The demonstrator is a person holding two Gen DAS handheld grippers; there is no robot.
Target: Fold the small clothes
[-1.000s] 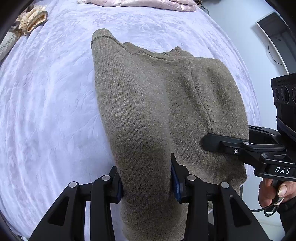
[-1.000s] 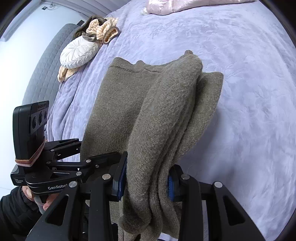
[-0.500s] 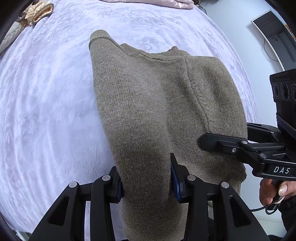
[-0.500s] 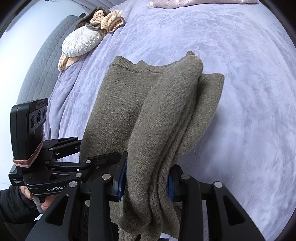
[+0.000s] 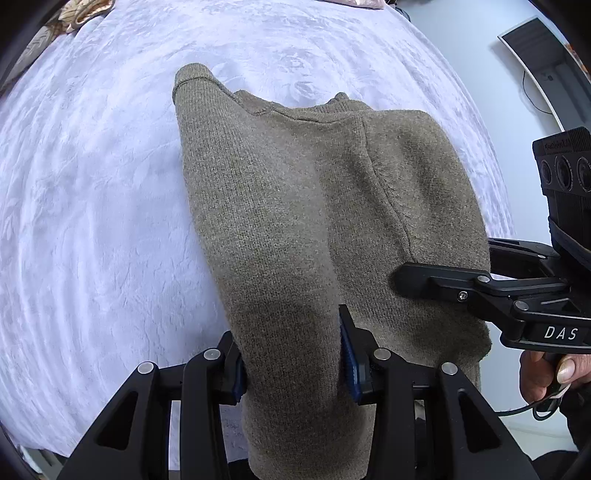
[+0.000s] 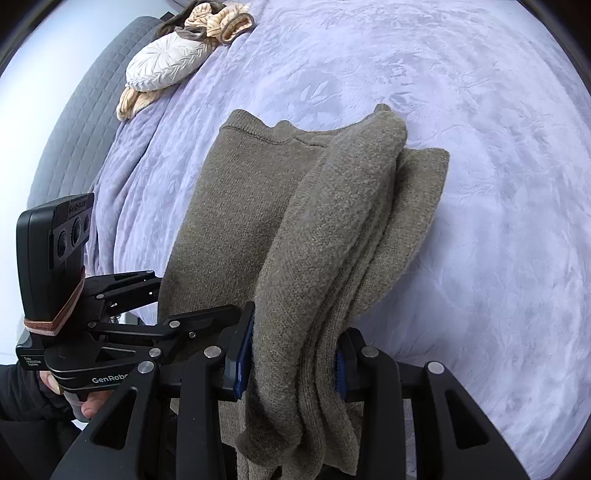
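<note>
An olive-brown knit sweater (image 5: pixel 295 206) lies lengthwise on the lavender bed, collar at the far end, its near hem lifted. My left gripper (image 5: pixel 291 354) is shut on the left part of that hem. My right gripper (image 6: pixel 291 354) is shut on the bunched right part of the sweater (image 6: pixel 332 229), where several layers of knit stack up. Each gripper shows in the other's view: the right gripper (image 5: pixel 480 284) at the sweater's right edge, the left gripper (image 6: pixel 122 325) at its left. A hand (image 5: pixel 546 373) holds the right handle.
The lavender bedspread (image 5: pixel 92 192) spreads wide to the left and far side. A white round cushion (image 6: pixel 162 66) and beige cloth (image 6: pixel 218 26) lie by the grey headboard (image 6: pixel 85 114). A white wall and a dark-framed panel (image 5: pixel 535 48) stand to the right.
Both grippers keep their hold. The views have tilted down a little, and the pink cloth at the bed's far edge has slid out of frame.
</note>
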